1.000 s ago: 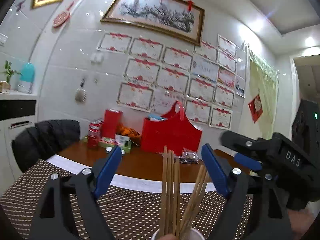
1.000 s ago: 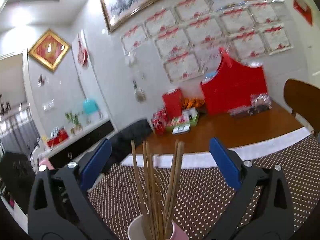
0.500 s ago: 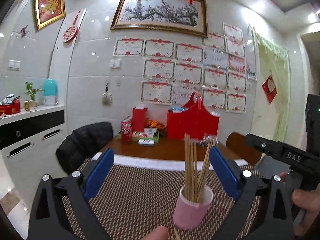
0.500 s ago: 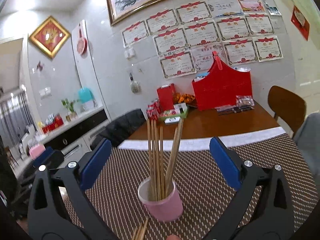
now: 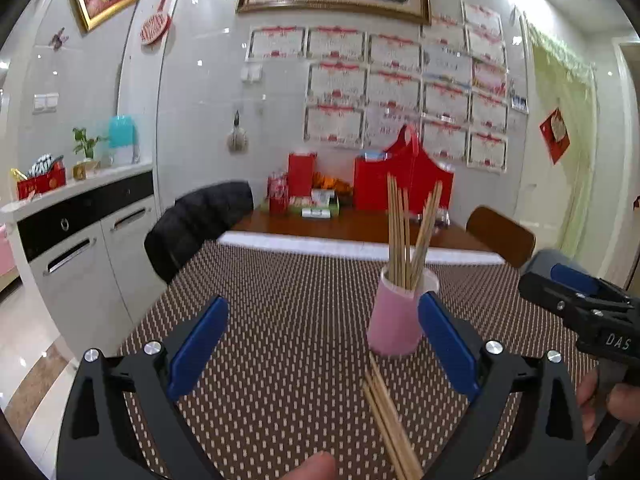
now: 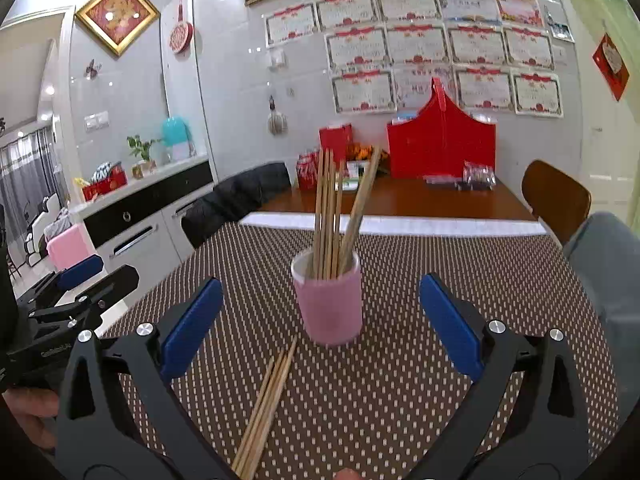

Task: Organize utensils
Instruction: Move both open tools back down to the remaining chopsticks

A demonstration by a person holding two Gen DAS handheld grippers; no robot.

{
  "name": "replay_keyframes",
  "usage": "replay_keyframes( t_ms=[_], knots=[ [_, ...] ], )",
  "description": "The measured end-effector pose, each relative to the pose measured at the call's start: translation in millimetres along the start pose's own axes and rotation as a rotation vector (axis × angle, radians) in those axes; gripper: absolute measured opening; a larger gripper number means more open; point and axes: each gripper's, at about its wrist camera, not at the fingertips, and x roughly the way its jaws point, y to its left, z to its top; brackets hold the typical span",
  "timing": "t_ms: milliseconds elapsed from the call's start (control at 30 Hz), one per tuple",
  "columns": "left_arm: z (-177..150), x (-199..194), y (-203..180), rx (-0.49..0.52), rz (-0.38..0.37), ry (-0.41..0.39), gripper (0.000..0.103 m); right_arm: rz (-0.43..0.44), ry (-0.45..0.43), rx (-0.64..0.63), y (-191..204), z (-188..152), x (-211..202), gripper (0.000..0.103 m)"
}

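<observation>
Pink cup (image 6: 330, 306) of chopsticks, loose chopsticks (image 6: 266, 406) before it, red bag (image 6: 442, 142) behind.

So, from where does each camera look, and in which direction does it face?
Left wrist: sits on the left claw, facing the pink ceramic cup of wooden chopsticks; a fingertip shows below, the right claw at right.
Right wrist: sits on the right claw, facing the same cup from nearer; the left claw shows at left.
Shared: cup, loose chopsticks on the brown dotted mat.
</observation>
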Motion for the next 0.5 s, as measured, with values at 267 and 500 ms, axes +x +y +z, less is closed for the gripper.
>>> replay_keyframes(
  t_ms=[267,500],
  knots=[
    [-37.5,8.6,-1.3,-0.001,-0.006,0.079,0.094,-0.012,0.054,0.016,-7.5,-28.8,5.6,0.097],
    [-58.5,13.1,-10.6,0.045,-0.009,0.082,0.094,-0.024,0.101,0.011,-10.8,-43.7,12.0,0.097]
  ],
)
